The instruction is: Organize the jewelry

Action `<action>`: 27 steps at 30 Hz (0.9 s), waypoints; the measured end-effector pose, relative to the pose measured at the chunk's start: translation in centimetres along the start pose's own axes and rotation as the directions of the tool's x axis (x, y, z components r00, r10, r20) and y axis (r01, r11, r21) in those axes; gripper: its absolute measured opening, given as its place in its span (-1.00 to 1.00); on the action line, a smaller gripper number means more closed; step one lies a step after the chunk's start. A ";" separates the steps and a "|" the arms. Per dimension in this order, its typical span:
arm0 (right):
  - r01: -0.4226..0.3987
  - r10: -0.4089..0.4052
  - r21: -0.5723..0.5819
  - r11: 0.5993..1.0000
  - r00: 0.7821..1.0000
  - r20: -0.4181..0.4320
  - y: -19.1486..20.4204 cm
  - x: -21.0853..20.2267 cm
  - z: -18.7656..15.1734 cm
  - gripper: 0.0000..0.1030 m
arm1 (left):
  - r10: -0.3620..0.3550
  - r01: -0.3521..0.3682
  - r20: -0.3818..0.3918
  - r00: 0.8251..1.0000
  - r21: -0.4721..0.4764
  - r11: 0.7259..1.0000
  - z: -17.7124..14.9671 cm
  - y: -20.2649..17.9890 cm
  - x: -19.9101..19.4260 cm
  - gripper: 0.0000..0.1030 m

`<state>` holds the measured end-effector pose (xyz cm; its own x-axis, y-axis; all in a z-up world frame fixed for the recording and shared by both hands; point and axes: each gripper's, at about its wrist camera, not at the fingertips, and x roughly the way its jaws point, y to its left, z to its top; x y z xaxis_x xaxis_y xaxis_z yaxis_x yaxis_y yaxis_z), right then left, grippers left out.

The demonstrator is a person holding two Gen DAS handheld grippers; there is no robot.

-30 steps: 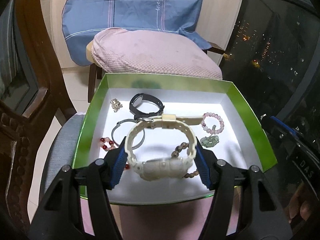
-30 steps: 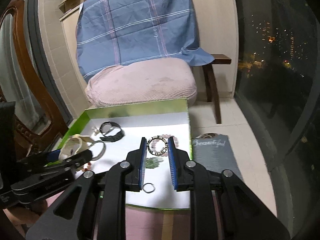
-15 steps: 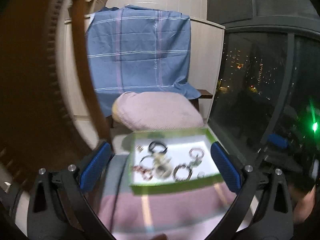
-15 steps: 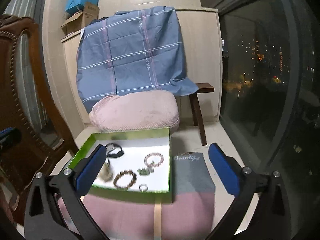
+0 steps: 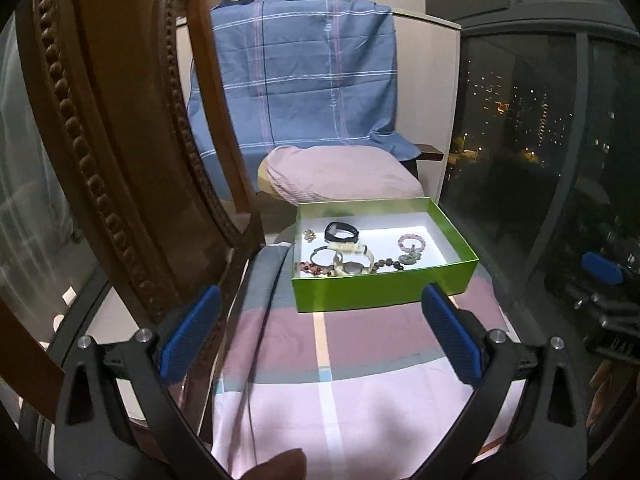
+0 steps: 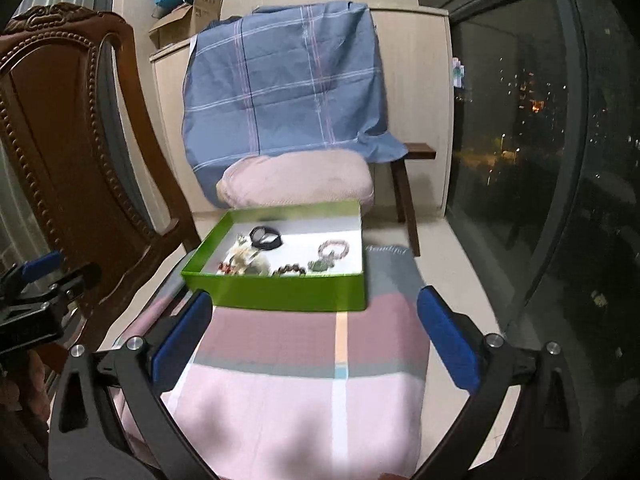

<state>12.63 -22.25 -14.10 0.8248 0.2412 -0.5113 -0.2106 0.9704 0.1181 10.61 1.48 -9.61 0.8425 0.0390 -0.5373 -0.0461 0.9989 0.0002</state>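
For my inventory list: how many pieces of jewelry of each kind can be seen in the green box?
Watches: 2 (cream watch, black watch)
Bead bracelets: 3 (pink bracelet, brown bracelet, red bracelet)
Thin bangle: 1
Green pendant: 1
Small charm: 1
Total: 8 in view

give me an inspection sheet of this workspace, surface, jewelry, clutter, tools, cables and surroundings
Surface: striped pink and grey cloth, the green box standing on its far part.
Job's things: inside the box a black band, a cream watch, a pink bead bracelet, a dark bead bracelet and smaller pieces.
Clutter: nothing seen on the cloth outside the box.
Grippers: left tool and right tool both open wide and empty, short of the box.
Cables: nothing seen.
Surroundings: carved wooden chair at left, blue plaid sheet over a pink cushion behind, dark window at right.
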 end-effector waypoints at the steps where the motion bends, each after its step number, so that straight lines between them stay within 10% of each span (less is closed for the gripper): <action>1: 0.000 0.000 -0.002 1.000 1.000 0.001 0.1 0.0 -0.1 0.94 | -0.007 0.007 -0.001 1.000 0.004 1.000 0.0 -0.3 0.0 0.93; 27: -0.004 0.004 -0.015 1.000 1.000 0.007 1.0 1.3 0.2 0.94 | -0.064 0.062 -0.054 0.997 -0.031 0.998 -0.3 -1.7 1.5 0.93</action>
<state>13.52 -20.94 -14.48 0.8277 0.2454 -0.5046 -0.2218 0.9691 0.1075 11.77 -0.14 -10.64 0.8136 -0.0261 -0.5808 -0.0100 0.9982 -0.0590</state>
